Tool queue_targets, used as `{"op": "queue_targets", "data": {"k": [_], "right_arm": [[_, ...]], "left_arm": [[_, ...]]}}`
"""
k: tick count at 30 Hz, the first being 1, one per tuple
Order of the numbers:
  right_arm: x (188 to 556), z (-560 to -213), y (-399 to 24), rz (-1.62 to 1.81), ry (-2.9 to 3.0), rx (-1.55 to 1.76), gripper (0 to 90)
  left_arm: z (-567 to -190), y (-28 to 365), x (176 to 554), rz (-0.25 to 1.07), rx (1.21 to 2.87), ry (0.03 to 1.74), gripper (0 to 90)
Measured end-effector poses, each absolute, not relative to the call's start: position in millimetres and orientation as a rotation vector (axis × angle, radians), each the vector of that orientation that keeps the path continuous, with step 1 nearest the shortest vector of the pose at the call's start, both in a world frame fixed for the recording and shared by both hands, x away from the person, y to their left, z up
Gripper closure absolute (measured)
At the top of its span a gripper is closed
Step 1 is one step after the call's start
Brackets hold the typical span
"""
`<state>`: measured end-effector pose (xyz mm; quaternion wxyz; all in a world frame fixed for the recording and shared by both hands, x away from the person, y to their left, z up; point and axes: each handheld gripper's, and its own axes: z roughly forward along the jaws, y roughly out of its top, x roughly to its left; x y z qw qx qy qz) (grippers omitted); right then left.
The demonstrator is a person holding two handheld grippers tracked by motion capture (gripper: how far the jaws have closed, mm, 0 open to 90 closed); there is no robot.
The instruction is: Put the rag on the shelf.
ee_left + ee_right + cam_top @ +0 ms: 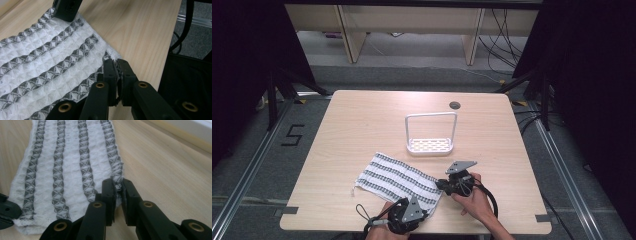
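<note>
White waffle-weave cloth (396, 180) w/ dark grey diamond-pattern stripes; pale wood-grain tabletop (362, 125); white wire-framed rack (430, 134); both grippers' jaws black w/ brass-coloured rivets.

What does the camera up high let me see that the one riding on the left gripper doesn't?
The high view alone takes in the white wire rack standing behind the cloth, the person's hands and the whole table. The left gripper view alone gives a close look: the left gripper is pinched shut on a near corner of the striped cloth, whose waffle weave is plain. Both show the cloth, the wooden tabletop and part of the right gripper.
</note>
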<state>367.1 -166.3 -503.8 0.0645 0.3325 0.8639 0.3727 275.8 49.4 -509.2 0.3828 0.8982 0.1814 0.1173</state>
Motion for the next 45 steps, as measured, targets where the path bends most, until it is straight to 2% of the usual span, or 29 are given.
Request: {"op": "queue_targets", "data": {"k": [11, 25, 45], "right_arm": [[365.7, -487.6, -171.5, 1.196, 2.6, 1.026, 83.3], [369.7, -449.6, -163.0, 1.345, 2.528, 1.053, 83.8], [373.9, -338.1, -167.5, 1.484, 2.346, 0.932, 84.1]], "left_arm": [[-489.4, 59.7, 277.8, 0.298, 2.238, 0.465, 86.9], [-449.1, 76.6, 283.4, 0.314, 2.153, 0.481, 87.0], [-331.9, 99.0, 307.9, 0.453, 2.021, 0.428, 87.0]]}}
